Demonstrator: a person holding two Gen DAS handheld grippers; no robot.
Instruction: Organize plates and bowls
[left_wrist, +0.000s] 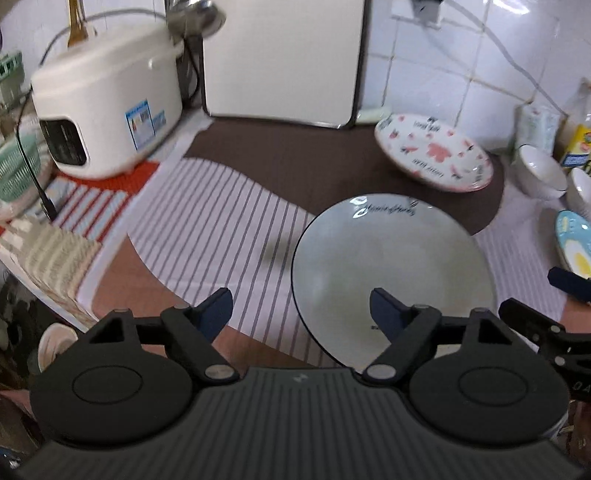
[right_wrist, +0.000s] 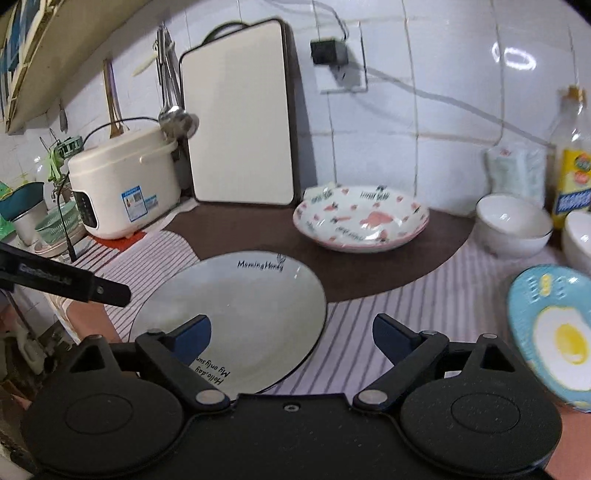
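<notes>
A pale grey plate (left_wrist: 391, 266) with a black rim and lettering lies on the striped mat. My left gripper (left_wrist: 299, 302) hovers open over its left edge, with the right finger above the plate. My right gripper (right_wrist: 291, 325) is open over the right edge of the same plate (right_wrist: 240, 306), nothing pressed between its pads. A pink-patterned deep plate (left_wrist: 432, 153) (right_wrist: 362, 218) sits behind on the brown mat. Two white bowls (right_wrist: 513, 225) stand at the right, and a blue plate with a fried-egg print (right_wrist: 554, 332) lies near them.
A white rice cooker (left_wrist: 107, 110) with a cable stands at the back left, beside a white cutting board (left_wrist: 284, 59) leaning on the tiled wall. An oil bottle (right_wrist: 572, 158) and a packet stand at the far right. A green basket (left_wrist: 18, 166) is at the left, near the counter's edge.
</notes>
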